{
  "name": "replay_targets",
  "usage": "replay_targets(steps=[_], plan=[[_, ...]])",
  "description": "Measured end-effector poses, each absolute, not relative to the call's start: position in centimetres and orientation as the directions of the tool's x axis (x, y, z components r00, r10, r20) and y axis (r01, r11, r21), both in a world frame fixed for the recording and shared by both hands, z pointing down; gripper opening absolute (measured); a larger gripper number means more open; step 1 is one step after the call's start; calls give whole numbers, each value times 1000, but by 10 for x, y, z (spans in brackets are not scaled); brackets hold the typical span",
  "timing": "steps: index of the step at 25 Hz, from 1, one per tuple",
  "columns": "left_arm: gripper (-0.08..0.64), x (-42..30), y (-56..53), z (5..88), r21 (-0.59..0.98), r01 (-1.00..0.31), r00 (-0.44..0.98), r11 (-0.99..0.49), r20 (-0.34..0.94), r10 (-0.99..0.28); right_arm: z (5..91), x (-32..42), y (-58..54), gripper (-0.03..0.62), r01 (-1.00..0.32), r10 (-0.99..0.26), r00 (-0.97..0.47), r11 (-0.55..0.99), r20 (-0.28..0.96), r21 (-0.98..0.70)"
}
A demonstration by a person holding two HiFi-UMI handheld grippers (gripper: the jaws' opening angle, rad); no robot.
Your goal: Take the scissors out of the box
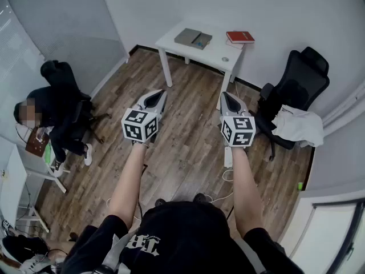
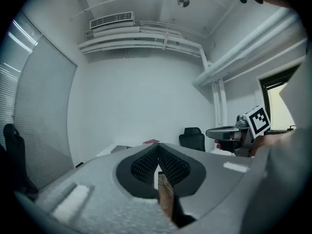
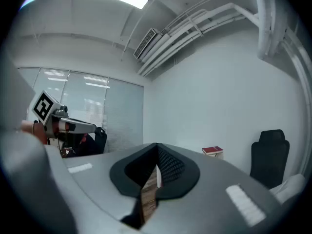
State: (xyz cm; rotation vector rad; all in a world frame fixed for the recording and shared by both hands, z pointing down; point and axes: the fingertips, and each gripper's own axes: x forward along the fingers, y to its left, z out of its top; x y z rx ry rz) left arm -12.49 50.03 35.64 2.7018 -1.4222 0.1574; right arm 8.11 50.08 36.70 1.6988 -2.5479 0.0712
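Left tool (image 1: 161, 94) and right tool (image 1: 224, 95), each with jaws closed on nothing, hover side by side above the wooden floor (image 1: 182, 153), well apart from the white worktop (image 1: 219, 53) ahead, where a flat grey box (image 1: 187, 36) lies near a red book (image 1: 240, 36); the scissors cannot be made out.

The person wore a black short-sleeved T-shirt (image 1: 182, 227) with white lettering, and the grey left claw (image 1: 159, 95) and right claw (image 1: 226, 97) each bore a white cube (image 1: 140, 125) with black square markers.
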Motion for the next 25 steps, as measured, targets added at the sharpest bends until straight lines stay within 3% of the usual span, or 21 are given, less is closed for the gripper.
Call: replay_targets(steps=[25], plan=[[-2, -74, 486, 383, 16, -825, 561, -565, 141, -816, 395, 121, 477, 2, -896, -890, -441, 445, 116, 5]])
